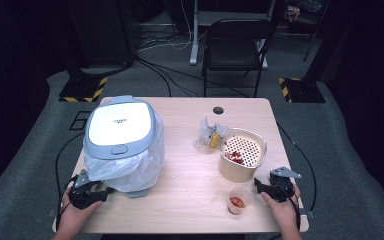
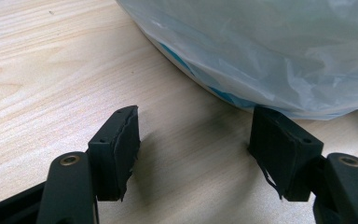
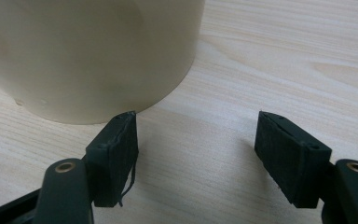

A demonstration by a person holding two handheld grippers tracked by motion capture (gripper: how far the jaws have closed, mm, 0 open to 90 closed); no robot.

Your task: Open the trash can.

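Both tools at rest near the table's [image 1: 180, 165] front edge, nothing gripped. Left gripper [image 1: 91, 192] spread wide, empty, just beside the lidded waste bin [image 1: 122, 142] with its clear plastic liner [image 2: 279, 60]. Right gripper [image 1: 270, 189] likewise wide apart, empty, near the cream strainer tub [image 1: 241, 160], with the small plastic cup [image 1: 237, 200] of red scraps just to its left.

Probably clearing food waste into the bin, start of the job. Best to take the cup or tub by the wall, squarely, low speed, kept upright until over the bin; lid to be opened first.

High view: perforated insert, red bits, crumpled wrapper [image 1: 209, 134]. Right gripper view: tub's plain side wall [image 3: 88, 56] touching nothing. Left gripper view: liner bulging to the tabletop.
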